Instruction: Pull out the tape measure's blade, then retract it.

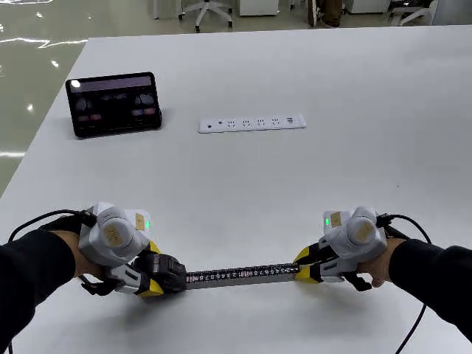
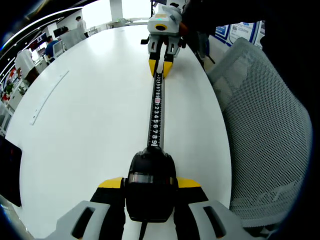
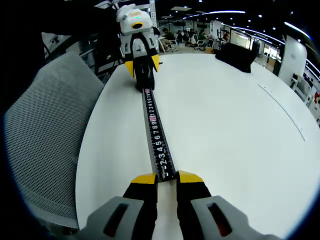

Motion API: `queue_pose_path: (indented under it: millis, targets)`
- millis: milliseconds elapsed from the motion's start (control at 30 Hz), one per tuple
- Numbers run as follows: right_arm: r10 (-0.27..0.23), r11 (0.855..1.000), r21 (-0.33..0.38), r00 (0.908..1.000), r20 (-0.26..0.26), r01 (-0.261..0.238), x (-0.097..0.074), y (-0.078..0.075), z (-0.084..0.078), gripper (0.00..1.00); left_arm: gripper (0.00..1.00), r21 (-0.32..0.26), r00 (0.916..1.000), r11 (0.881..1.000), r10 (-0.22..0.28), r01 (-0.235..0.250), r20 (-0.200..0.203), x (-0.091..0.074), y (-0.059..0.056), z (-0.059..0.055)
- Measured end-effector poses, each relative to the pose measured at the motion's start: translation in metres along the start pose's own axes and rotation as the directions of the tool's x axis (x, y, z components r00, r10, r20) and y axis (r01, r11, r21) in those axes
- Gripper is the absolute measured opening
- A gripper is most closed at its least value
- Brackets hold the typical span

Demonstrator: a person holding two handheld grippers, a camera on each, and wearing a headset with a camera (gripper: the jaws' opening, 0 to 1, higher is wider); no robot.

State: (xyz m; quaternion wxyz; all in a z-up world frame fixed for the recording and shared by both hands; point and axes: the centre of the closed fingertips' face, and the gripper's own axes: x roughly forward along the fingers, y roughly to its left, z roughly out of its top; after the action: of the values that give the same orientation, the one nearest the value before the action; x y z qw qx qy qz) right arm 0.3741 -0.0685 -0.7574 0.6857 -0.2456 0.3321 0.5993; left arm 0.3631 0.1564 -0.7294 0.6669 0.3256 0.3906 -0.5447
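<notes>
Black case point(image 2: 150, 197) clamped in your left gripper point(image 2: 150, 183), blade point(image 3: 159, 142) pinched in your right gripper point(image 3: 166, 178): any slip could whip it back.

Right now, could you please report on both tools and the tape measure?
Left tool shut on tape measure case. Right tool shut on blade, drawn out straight between them along white table. Power strip and tablet lie well off its line.

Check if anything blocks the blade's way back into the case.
Nothing visible does: the blade runs straight over the table from the right hand-held gripper to the case in the left hand-held gripper.
</notes>
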Motion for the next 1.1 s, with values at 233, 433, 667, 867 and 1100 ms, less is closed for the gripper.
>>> queue_pose_path:
  millis: [233,433,667,867,1100]
  targets:
    - [0.008,1.000,0.006,1.0000,0.000,-0.008,-0.006,0.001,-0.007,0.08,0.33,-0.004,0.9999,1.000,0.003,-0.003,0.014,0.001,0.001,0.002]
    - [0.001,1.000,0.020,0.9999,0.012,-0.001,-0.011,0.002,-0.013,0.08,0.33,0.000,0.9998,1.000,0.005,-0.005,0.018,0.001,-0.001,0.002]
    - [-0.004,1.000,0.017,0.9999,0.014,0.004,-0.013,0.000,-0.015,0.08,0.33,-0.005,0.9996,1.000,0.001,-0.001,0.027,0.002,0.000,0.002]
    - [0.003,1.000,0.026,1.0000,0.009,-0.003,-0.016,0.000,-0.019,0.08,0.33,0.012,0.9998,1.000,-0.003,0.003,0.018,0.000,-0.004,0.003]
    - [-0.003,0.999,0.036,0.9999,0.016,0.002,-0.017,-0.002,-0.020,0.08,0.33,-0.008,0.9993,1.000,-0.004,0.004,0.036,0.000,-0.004,0.006]
